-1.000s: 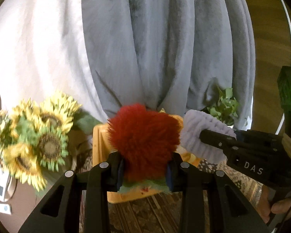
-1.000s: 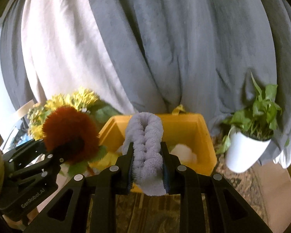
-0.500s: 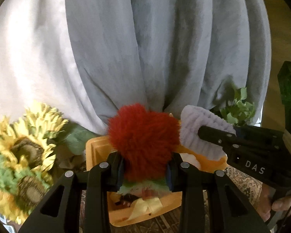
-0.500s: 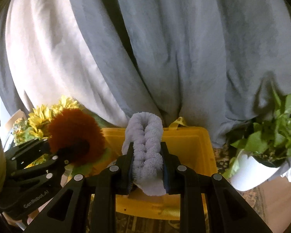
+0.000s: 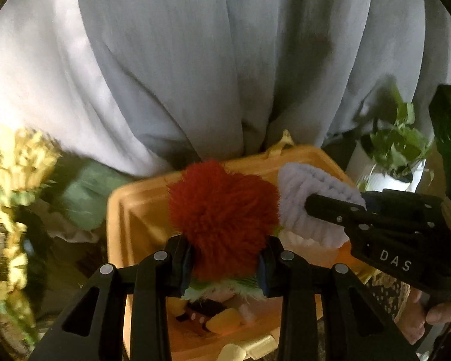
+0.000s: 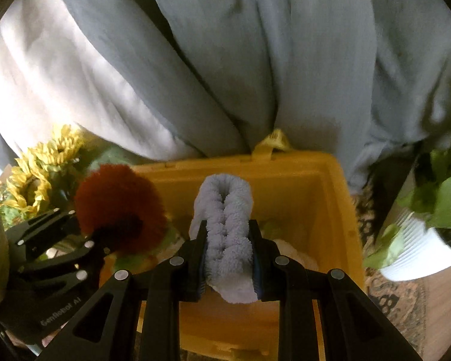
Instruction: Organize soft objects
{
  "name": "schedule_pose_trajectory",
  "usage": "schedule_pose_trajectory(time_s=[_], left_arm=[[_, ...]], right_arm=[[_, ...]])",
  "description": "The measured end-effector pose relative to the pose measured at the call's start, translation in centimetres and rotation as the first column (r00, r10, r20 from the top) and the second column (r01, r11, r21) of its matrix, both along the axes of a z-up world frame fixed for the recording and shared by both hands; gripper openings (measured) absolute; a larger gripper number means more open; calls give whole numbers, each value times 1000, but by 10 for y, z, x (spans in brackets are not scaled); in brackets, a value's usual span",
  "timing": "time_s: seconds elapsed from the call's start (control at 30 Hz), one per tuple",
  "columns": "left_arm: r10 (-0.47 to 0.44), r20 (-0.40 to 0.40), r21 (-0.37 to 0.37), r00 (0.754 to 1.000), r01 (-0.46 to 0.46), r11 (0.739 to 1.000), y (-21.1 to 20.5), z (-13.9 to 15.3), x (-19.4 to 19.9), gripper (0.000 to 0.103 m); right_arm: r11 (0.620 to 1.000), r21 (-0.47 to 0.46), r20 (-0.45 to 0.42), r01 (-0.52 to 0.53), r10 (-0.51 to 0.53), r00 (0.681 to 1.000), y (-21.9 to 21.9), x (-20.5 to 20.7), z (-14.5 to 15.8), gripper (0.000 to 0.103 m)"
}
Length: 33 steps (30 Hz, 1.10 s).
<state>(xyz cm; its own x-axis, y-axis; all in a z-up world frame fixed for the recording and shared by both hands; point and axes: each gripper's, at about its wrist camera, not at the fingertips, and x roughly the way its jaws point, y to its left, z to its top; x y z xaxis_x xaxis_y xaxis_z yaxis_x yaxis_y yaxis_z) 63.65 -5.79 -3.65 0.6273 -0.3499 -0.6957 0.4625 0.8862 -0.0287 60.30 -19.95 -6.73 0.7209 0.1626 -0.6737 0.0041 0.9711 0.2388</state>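
The red pompom toy (image 5: 224,207) sat clamped between the jaws of the left hand-held gripper (image 5: 224,266), its green fringe squeezed out below the pads, and it hung over the open yellow bin (image 5: 120,210) near the bin's left side. Just beside it to the right, the lavender chenille cloth (image 6: 225,234) was pinched in the right hand-held gripper (image 6: 228,266), folded double and standing up between the fingers, also above the bin's opening. The two soft things looked close, perhaps brushing; the views did not settle it.

Inside the bin lay other soft pieces: something white (image 6: 291,249) toward the back, and yellow bits with a dark toy (image 5: 213,319) at the bottom.

Around the bin stood sunflowers (image 6: 39,174) to the left, a potted plant in a white pot (image 6: 418,240) to the right, and a grey curtain (image 6: 225,60) behind. A patterned rug (image 6: 394,300) showed under the bin.

The risk here seemed to be the crowding. If both grippers let go together, the pompom's fluff could snag on the neighbouring fingers or on the cloth and get dragged out. The pompom also hung near the left wall, so a release slightly off might bounce it over the rim toward the sunflowers. The cloth, limp and folded, could drape over the edge instead of dropping in.
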Motion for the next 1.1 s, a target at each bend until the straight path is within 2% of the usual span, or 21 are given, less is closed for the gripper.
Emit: schedule_pose_trajectory(time_s=[0.2,0.27,0.3,0.37,0.4,0.7,0.83,0.97,1.03,1.1], left_arm=[[-25,-89,42,996,29,999,-9,-24,11,40],[-26,-110,46,994,31,998,-8,-29,11,56],[-22,-119,45,993,28,999,-8,-30,12,59],[-8,-122,50,993,14,999,-7,-31,13,62],[4,-113,57,994,2,998,-7,-31,12,64],[111,-20,65,994,-109,992,5,-9,-9,77],[152,31,48,988,-153,987,13,9,-30,83],[190,83,35,978,-193,980,20,27,-57,90],[211,104,25,972,-215,976,27,37,-74,92],[240,135,18,961,-245,969,34,47,-92,94]], right_arm=[[999,35,-67,-9,11,998,-4,7,-18,29],[999,41,-71,-2,5,997,-6,6,-21,36],[999,43,-76,1,2,997,-7,6,-21,44],[999,30,-75,19,-17,997,-8,3,-19,52],[999,21,-72,24,-22,997,-8,3,-19,56],[996,-32,-3,87,-87,996,-7,-22,8,58],[990,-82,55,118,-114,992,0,-48,29,69],[983,-123,102,138,-126,987,10,-78,47,73],[978,-140,128,154,-136,982,15,-95,56,80],[976,-151,150,159,-136,979,20,-110,62,83]])
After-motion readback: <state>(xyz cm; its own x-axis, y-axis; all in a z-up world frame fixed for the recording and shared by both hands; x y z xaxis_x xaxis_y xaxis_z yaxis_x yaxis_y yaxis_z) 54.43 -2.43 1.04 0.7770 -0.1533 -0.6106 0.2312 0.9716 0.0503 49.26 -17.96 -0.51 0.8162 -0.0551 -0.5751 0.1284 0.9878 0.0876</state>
